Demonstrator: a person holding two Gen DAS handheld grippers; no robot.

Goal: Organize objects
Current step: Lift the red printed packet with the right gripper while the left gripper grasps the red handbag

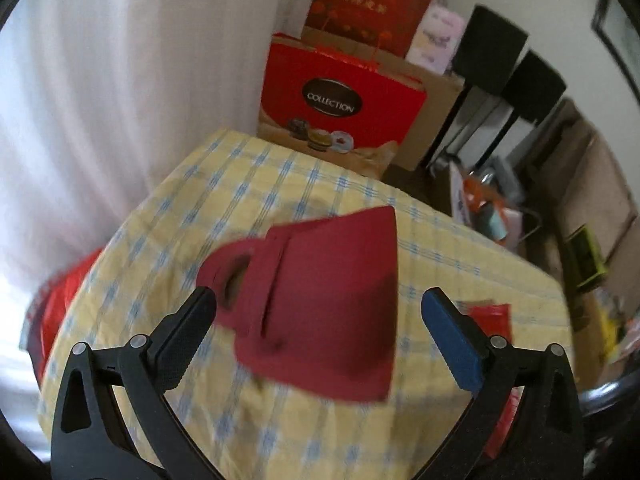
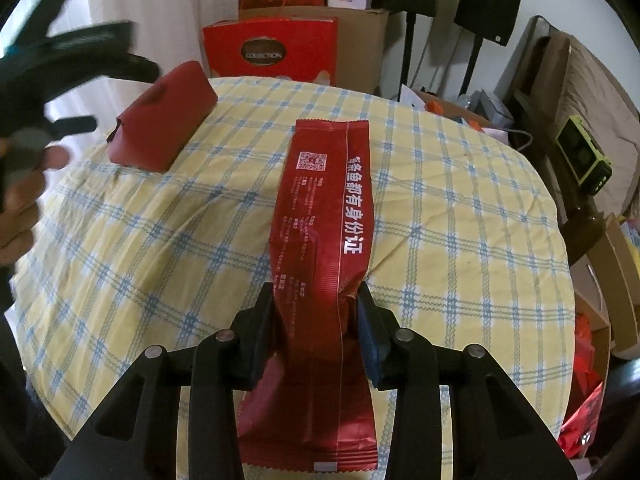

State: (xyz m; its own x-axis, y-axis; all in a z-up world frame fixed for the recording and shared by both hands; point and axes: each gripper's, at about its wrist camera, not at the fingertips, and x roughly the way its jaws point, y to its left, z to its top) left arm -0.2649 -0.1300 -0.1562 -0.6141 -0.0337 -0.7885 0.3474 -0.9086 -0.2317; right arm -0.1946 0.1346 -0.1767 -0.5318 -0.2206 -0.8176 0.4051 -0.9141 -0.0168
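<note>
in the right wrist view, the right gripper has its jaws clamped on a long red foil packet running up the centre of the frame over the yellow checked tablecloth. a dark red box sits at the upper left. in the left wrist view, the left gripper hangs with its jaws spread wide on either side of that box, not touching it.

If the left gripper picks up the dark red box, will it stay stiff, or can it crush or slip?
The dark red box looks like folded card with flat faces and a cut-out hole, so probably light and fairly stiff, but hard squeezing may dent it. Its matte surface should grip well. The left gripper is open around it.
</note>
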